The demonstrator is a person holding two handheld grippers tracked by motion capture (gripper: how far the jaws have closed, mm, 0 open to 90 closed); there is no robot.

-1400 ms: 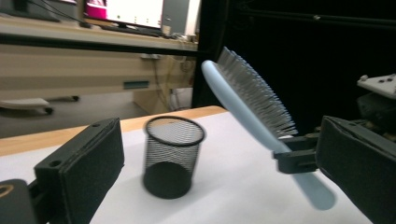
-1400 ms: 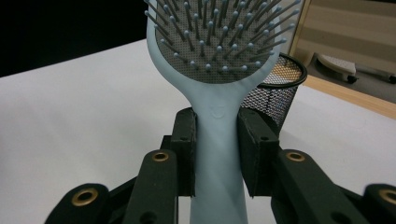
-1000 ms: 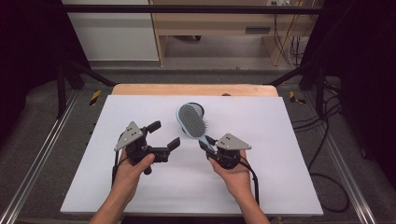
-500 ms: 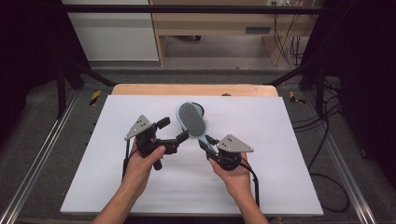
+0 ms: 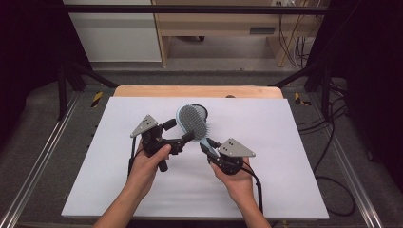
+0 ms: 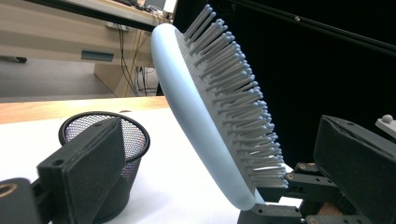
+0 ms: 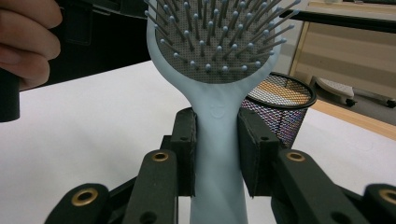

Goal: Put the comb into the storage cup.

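Note:
A pale blue hairbrush (image 5: 192, 121) with a grey bristle pad stands tilted above the white table (image 5: 285, 142). My right gripper (image 5: 207, 145) is shut on its handle; in the right gripper view the two pads (image 7: 186, 154) press the handle from both sides, below the brush head (image 7: 219, 42). My left gripper (image 5: 179, 131) is open. Its wide jaws stand on either side of the brush head (image 6: 205, 107) and do not touch it. A black mesh cup (image 5: 203, 109) stands upright on the table just behind the brush, partly hidden by it.
The mesh cup (image 6: 133, 135) is close behind my left gripper's jaw and shows beside the handle (image 7: 280, 105) in the right gripper view. A wooden strip (image 5: 199, 91) runs along the table's far edge. Cables (image 5: 328, 142) lie on the floor at the right.
My left gripper has moved right toward the brush, and its open jaws now stand around the brush head. The right gripper and the brush have stayed in place.

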